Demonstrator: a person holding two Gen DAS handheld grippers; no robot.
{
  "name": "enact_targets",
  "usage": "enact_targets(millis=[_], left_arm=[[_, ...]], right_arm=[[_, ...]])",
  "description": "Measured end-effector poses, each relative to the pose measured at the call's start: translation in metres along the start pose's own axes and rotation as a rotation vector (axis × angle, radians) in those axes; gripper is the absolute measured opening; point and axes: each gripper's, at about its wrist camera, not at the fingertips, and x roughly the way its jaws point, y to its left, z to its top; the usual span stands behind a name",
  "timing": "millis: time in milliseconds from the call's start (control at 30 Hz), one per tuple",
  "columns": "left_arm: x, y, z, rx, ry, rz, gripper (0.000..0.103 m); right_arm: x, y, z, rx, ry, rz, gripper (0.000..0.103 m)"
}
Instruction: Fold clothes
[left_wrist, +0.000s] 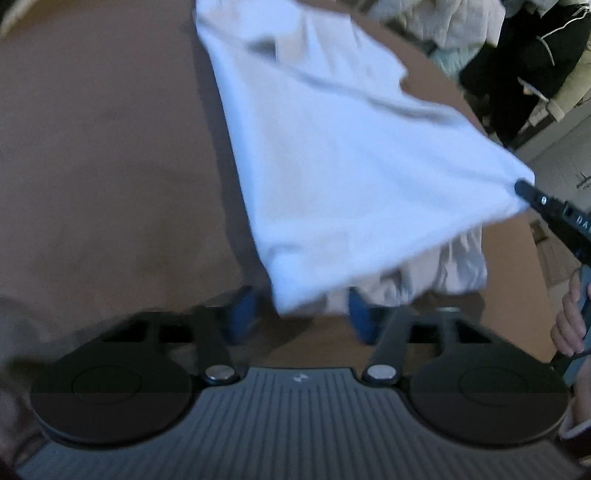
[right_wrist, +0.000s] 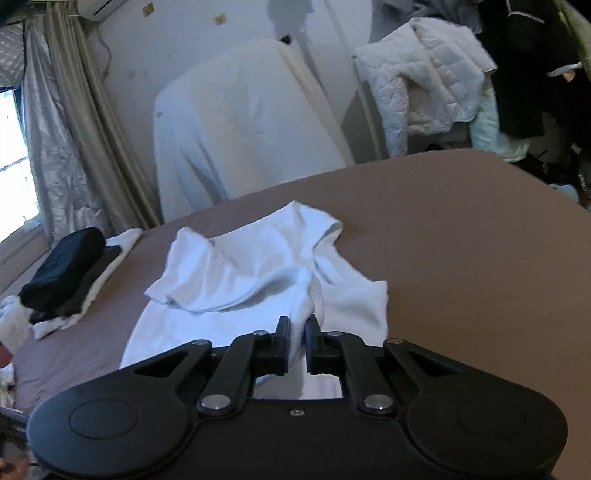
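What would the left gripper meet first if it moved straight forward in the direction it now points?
Most likely the white shirt: its lower edge hangs just ahead of the open left gripper. The blur leaves the depth uncertain.

Brown bed (right_wrist: 461, 240), white shirt (right_wrist: 258, 266) spread on it, dark folded stack (right_wrist: 62, 273) at edge

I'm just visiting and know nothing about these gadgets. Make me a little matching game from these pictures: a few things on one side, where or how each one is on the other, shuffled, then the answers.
Things:
1. white T-shirt
2. right gripper
3. left gripper
4. dark folded clothes

States or places:
A. stacked at the far left edge of the brown surface
B. fingers apart
C. pinched at one corner, partly lifted
D. closed on white fabric

Pairs: 1-C, 2-D, 3-B, 4-A
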Motion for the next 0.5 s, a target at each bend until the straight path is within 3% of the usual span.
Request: enact_targets(millis=[100, 167, 300, 367, 500], left_arm=[[-0.001, -0.005, -0.002, 0.03, -0.045, 0.035, 0.004], [-0.017, -0.017, -0.001, 0.094, -0.091, 0.049, 0.003], [-0.049, -0.029, -0.005, 0.113, -0.129, -0.013, 0.002], [-0.047, -0.029, -0.013, 0.138, -0.097, 0.017, 0.002], [-0.018, -0.007, -0.026, 0.043, 0.036, 0.069, 0.0]], right_arm=[[0.003, -0.001, -0.004, 0.016, 0.019, -0.035, 0.008], [-0.008, 0.006, -0.008, -0.022, -0.065, -0.064, 0.007], [-0.04, 0.029, -0.006, -0.108, -0.143, -0.046, 0.007], [-0.046, 0.029, -0.01, -0.103, -0.109, -0.058, 0.007], [-0.023, 0.005, -0.03, -0.033, 0.025, -0.137, 0.007]])
